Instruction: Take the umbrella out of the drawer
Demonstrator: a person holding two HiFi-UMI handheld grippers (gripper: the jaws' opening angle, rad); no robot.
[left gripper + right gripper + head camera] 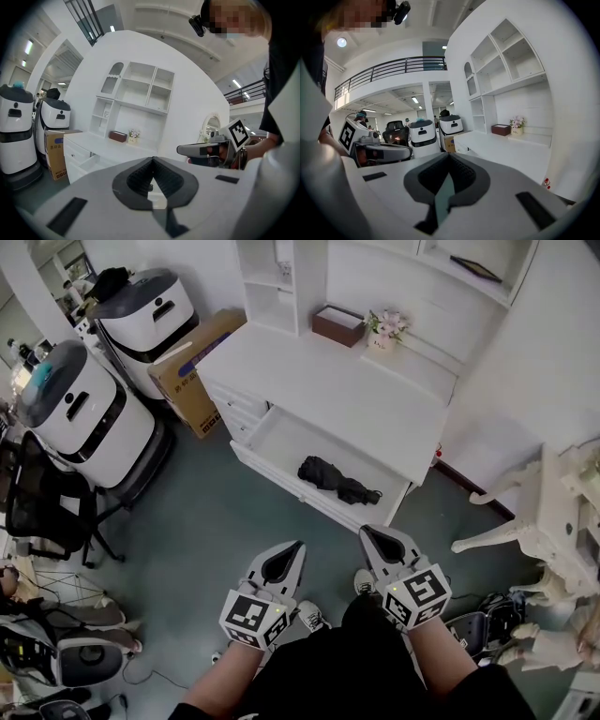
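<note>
A black folded umbrella lies in the open drawer of a white dresser. Both grippers hover over the floor in front of the drawer, short of it and apart from the umbrella. My left gripper has its jaws together and holds nothing. My right gripper is shut too, and empty. Each gripper view shows the other gripper alongside and the dresser ahead. The open drawer shows in the left gripper view, but the umbrella is hidden in both gripper views.
Two white robots and a cardboard box stand left of the dresser. A black office chair is further left. White ornate furniture stands at the right. A brown box and flowers sit on the dresser top.
</note>
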